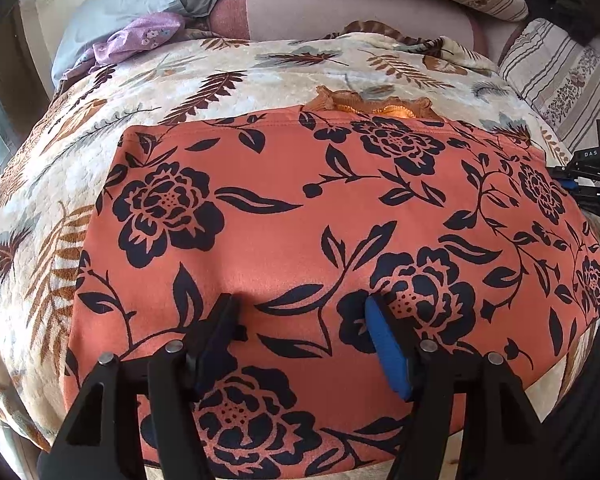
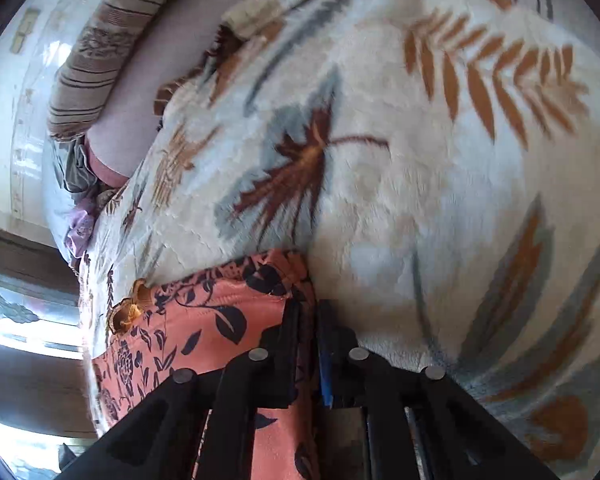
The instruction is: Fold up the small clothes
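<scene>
Where the leaf-print blanket (image 1: pixel 260 76) covers the bed, the orange floral garment (image 1: pixel 300 220) is seen spread flat. Only the left view shows the left gripper (image 1: pixel 300 312), fingers parted over it. Only the right view shows the right gripper (image 2: pixel 309 312) clamped on its edge.

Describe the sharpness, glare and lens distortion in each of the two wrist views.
Left wrist view: sharp, evenly lit; the fisheye bulges the orange garment with black flower print and darkens the corners. Right wrist view: motion-blurred across the cream plush blanket with leaf print, with blown-out glare at the window on the lower left, and the same dark fisheye corners.
</scene>
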`<state>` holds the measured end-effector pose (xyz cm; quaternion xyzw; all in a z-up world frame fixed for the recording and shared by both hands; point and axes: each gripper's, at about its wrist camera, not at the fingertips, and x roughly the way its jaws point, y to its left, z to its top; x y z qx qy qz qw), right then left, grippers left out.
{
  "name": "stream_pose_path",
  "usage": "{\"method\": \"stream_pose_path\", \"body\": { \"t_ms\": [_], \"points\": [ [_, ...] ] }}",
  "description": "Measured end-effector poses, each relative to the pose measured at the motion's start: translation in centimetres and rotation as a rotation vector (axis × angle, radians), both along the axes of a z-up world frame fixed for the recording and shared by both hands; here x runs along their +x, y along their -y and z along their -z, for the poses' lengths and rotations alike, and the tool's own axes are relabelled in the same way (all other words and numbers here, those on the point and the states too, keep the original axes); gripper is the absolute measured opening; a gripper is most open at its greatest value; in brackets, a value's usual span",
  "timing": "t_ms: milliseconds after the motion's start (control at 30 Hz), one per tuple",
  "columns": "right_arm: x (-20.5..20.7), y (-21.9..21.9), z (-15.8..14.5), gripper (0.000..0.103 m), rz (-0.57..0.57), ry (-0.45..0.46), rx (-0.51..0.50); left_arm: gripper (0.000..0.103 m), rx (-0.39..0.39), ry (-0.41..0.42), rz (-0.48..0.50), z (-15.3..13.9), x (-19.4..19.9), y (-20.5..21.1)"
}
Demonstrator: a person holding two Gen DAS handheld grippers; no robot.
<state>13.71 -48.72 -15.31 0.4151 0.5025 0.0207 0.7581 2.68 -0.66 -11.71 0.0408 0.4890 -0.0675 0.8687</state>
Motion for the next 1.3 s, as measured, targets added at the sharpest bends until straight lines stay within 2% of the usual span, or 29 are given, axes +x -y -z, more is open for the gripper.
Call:
{"method": "stream_pose_path", "body": {
  "t_ms": [33,100,133,167,200,233,333,433,567,633,700,733,767,800,833,867,1000,1100,1133,1200,1233,1267,1300],
  "points": [
    [-0.5,0.2,-0.5,0.016,0.030,0.017,0.021,0.067,-0.013,-0.003,-0.001,-0.1,0.0,-0.2],
    [-1.5,0.1,-2.4,0.027,0.067,0.046,-0.019,0.067,-0.021,-0.004,0.002,0.0,0.0,-0.3],
    [-2.1,0.0,-3.6,0.041,0.086,0.073,-0.042,0.068,-0.016,-0.003,0.004,0.0,0.0,-0.2],
    [-2.8,-0.3,-4.8,0.075,0.107,0.111,-0.048,0.068,-0.014,-0.003,0.005,0.0,0.0,-0.2],
    [-3.4,-0.7,-6.1,0.089,0.124,0.156,-0.041,0.068,-0.018,-0.003,0.004,0.0,0.0,-0.2],
    [-4.1,-1.2,-7.3,0.093,0.123,0.202,-0.026,0.068,-0.023,-0.003,0.001,0.0,0.0,-0.3],
    [-5.2,-4.1,-9.4,0.093,0.021,0.266,0.069,0.068,-0.024,-0.002,0.002,0.0,0.0,-0.3],
    [-6.0,-8.2,-8.7,0.093,-0.107,0.269,0.166,0.068,-0.087,-0.011,-0.001,-1.3,-0.2,-1.3],
    [-7.5,-12.2,-4.9,0.093,-0.190,0.150,0.076,0.068,-0.294,0.058,-0.114,-4.5,-2.9,-6.7],
    [-8.1,-12.9,-3.6,0.093,-0.194,0.154,0.064,0.068,-0.373,0.036,-0.194,-4.3,-4.3,-10.2],
    [-8.4,-12.9,-3.4,0.092,-0.185,0.185,0.056,0.068,-0.400,-0.028,-0.273,-2.5,-5.2,-13.2],
    [-8.4,-12.7,-3.2,0.092,-0.178,0.186,0.063,0.064,-0.427,-0.064,-0.285,-1.4,-5.6,-14.2],
    [-8.5,-12.5,-3.1,0.092,-0.175,0.186,0.068,0.052,-0.463,-0.066,-0.277,-0.8,-6.0,-14.9],
    [-8.4,-12.4,-3.1,0.092,-0.178,0.185,0.070,0.046,-0.464,-0.055,-0.272,-0.7,-6.6,-15.2],
    [-8.4,-12.5,-3.1,0.092,-0.183,0.185,0.069,0.022,-0.434,-0.072,-0.258,-0.6,-6.7,-15.1],
    [-8.4,-12.5,-3.2,0.092,-0.190,0.187,0.066,0.002,-0.400,-0.113,-0.253,-0.1,-6.7,-14.9],
    [-8.6,-12.3,-3.2,0.092,-0.208,0.201,0.060,0.000,-0.468,-0.154,-0.280,1.1,-7.5,-16.4],
    [-8.6,-12.4,-3.2,0.092,-0.211,0.207,0.053,0.000,-0.484,-0.164,-0.279,0.4,-7.9,-17.0],
    [-8.6,-12.5,-3.2,0.092,-0.212,0.207,0.049,0.004,-0.467,-0.155,-0.272,-0.3,-7.8,-17.0],
    [-8.6,-12.5,-3.2,0.092,-0.214,0.207,0.044,0.028,-0.439,-0.083,-0.252,-2.1,-7.8,-16.8],
    [-8.6,-12.5,-3.2,0.092,-0.214,0.207,0.044,0.063,-0.433,-0.038,-0.246,-2.8,-7.6,-16.8],
    [-8.7,-12.5,-3.2,0.092,-0.213,0.208,0.046,0.082,-0.432,0.004,-0.247,-3.3,-7.3,-16.8],
    [-8.7,-12.4,-3.2,0.092,-0.211,0.209,0.049,0.082,-0.433,0.034,-0.247,-3.5,-7.0,-16.7]
  ]
}}
